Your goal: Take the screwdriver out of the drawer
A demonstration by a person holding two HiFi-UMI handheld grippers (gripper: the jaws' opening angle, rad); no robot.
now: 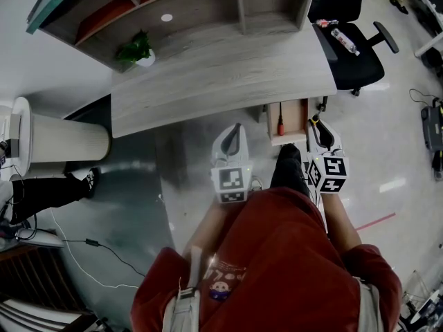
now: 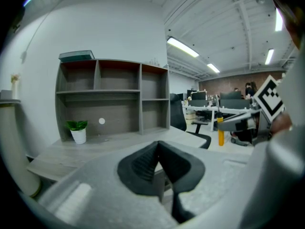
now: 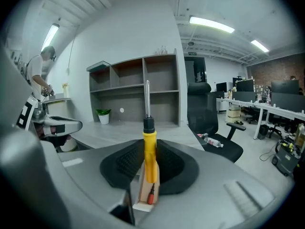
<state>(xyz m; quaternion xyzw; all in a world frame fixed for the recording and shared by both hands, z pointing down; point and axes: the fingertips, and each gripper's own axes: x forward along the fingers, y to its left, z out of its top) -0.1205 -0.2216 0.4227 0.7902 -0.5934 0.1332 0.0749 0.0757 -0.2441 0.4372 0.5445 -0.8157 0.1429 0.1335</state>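
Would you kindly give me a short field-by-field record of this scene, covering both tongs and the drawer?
Right tongs: shut on a yellow-handled screwdriver, shaft sticking out past the tips
Left tongs: shut, nothing between them
Drawer: pulled open under the desk
In drawer: red-handled screwdriver
Also on desk: potted plant
Beside desk: office chair

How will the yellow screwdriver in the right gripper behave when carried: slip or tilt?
The yellow screwdriver looks stiff, so bending is unlikely. The right gripper clamps only its smooth handle, with the long shaft above, so it may tilt. Laid down, the round handle probably rolls.
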